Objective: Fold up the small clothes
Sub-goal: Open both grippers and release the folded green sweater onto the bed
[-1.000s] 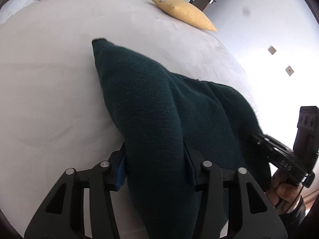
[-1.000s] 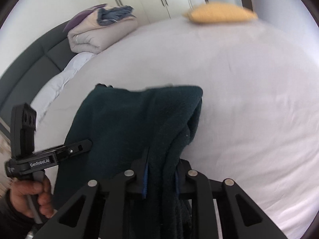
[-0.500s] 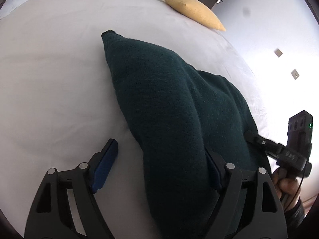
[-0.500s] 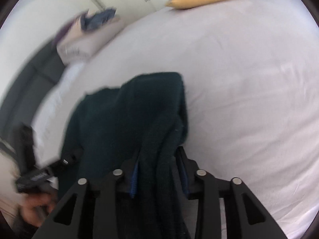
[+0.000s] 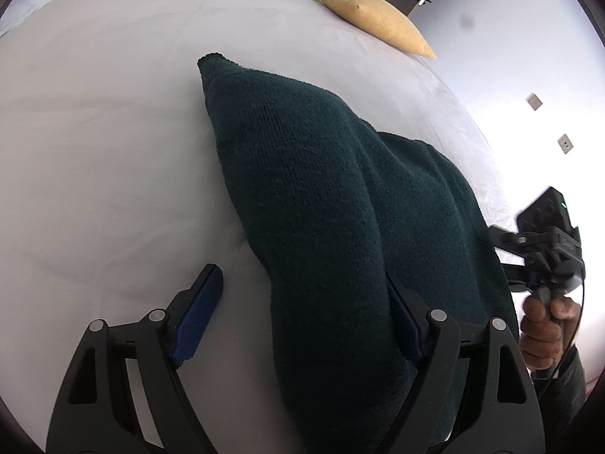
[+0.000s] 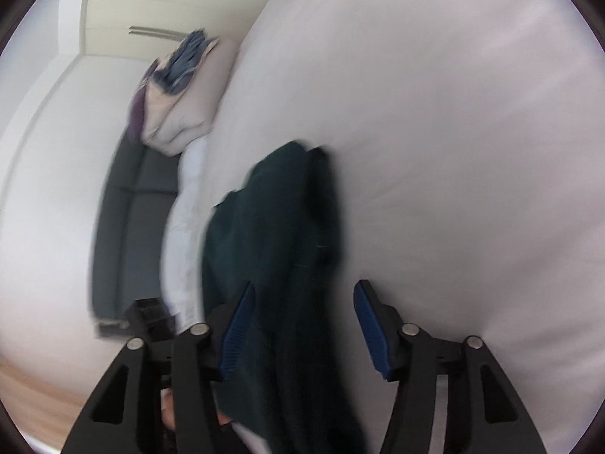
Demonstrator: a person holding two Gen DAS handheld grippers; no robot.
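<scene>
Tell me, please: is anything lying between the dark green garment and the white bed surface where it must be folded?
Nothing visible does. The dark green garment lies directly on the bed. The yellow cushion sits far off at the edge. The left claw is open around the cloth; the right claw is opening with cloth between its pads.

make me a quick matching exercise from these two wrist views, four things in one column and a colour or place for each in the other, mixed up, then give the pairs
Things:
1. knitted garment
2. cushion
3. finger pads
4. folded bedding stack

Descriptions:
A. blue
B. mustard yellow, at the bed's far edge
C. dark green, spread on the white bed
D. piled by the dark headboard

Pairs: 1-C, 2-B, 3-A, 4-D
</scene>
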